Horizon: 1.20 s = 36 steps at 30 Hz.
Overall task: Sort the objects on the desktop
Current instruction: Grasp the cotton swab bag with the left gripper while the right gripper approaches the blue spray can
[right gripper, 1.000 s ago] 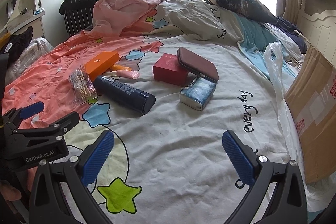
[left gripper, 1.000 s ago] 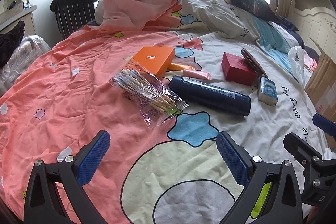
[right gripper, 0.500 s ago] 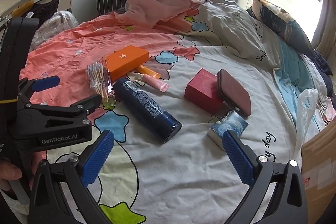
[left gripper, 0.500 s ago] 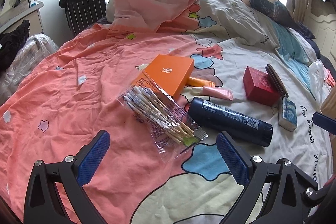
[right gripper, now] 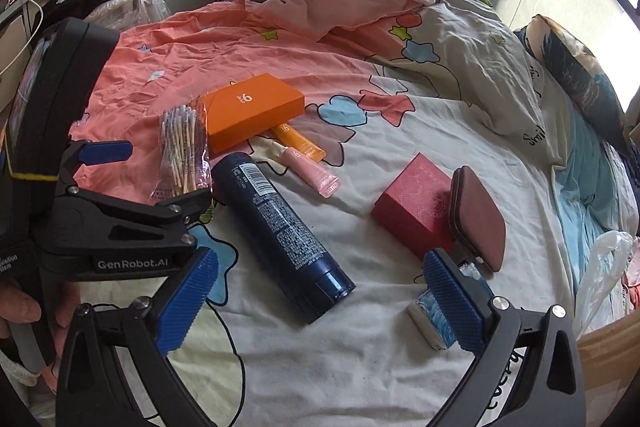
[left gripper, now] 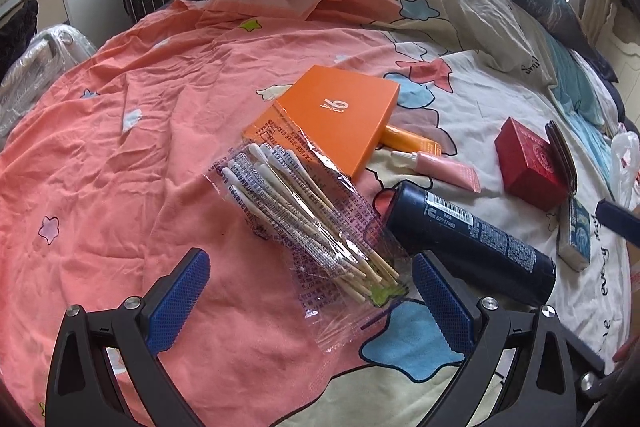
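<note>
Both your tongs spread wide over the bed.
Your left tongs straddle the cotton swab packet's near end; your right tongs frame the dark blue bottle.

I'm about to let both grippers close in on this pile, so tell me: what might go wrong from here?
The cotton swab bag is thin, crinkly plastic overlapping the orange box; the open left gripper may pinch only film and let it slip. The dark blue bottle lies on its side on soft bedding, so a nudge could roll it. The right gripper, also open, sits close to the small blue packet and may bump it.
</note>
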{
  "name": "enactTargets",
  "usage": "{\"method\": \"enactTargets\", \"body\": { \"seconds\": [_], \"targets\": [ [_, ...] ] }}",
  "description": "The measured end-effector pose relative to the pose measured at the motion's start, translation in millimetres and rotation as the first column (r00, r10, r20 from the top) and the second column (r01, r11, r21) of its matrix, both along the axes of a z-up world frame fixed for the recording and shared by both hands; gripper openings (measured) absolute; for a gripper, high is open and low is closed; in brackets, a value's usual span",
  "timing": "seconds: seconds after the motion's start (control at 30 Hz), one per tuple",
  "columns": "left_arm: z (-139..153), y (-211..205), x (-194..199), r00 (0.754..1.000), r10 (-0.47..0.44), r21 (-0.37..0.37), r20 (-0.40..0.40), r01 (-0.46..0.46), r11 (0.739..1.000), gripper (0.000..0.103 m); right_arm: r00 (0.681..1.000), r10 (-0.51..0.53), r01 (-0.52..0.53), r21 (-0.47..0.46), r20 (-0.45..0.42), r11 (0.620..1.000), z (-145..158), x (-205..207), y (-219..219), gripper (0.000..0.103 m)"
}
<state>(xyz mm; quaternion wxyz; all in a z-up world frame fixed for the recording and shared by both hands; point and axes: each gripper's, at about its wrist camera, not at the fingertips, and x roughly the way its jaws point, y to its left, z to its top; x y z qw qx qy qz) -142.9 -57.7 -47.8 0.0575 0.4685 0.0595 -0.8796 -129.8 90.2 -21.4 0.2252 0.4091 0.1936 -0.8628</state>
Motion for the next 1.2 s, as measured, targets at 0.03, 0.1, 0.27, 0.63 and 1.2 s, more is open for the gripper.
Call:
{"method": "enactTargets", "body": {
  "seconds": [0.03,0.1,0.27,0.63,1.2],
  "targets": [
    [0,-1,-2,1.0,0.006,0.008,0.001,-0.006,1.0,0.103,1.0,0.006,-0.006,0.006,0.0,1.0,-2,0,-1,0.103],
    [1,-1,-4,1.0,0.008,-0.005,-0.003,-0.008,1.0,0.103,1.0,0.018,-0.018,0.02,-0.002,1.0,-5,-1,-3,0.103],
    [-2,1,-7,1.0,0.006,-0.03,-0.003,-0.006,1.0,0.103,0.998,0.056,-0.054,0.066,-0.028,0.996,-10,2,-9,0.103],
    [-2,3,-13,1.0,0.015,0.003,-0.002,-0.015,1.0,0.103,0.991,0.123,-0.115,0.131,-0.051,0.985,-17,2,-21,0.102],
    [-10,3,-14,1.0,-0.002,-0.05,0.004,0.002,0.999,0.039,0.989,0.143,-0.134,0.152,-0.047,0.979,-23,-5,-25,0.102]
  ]
}}
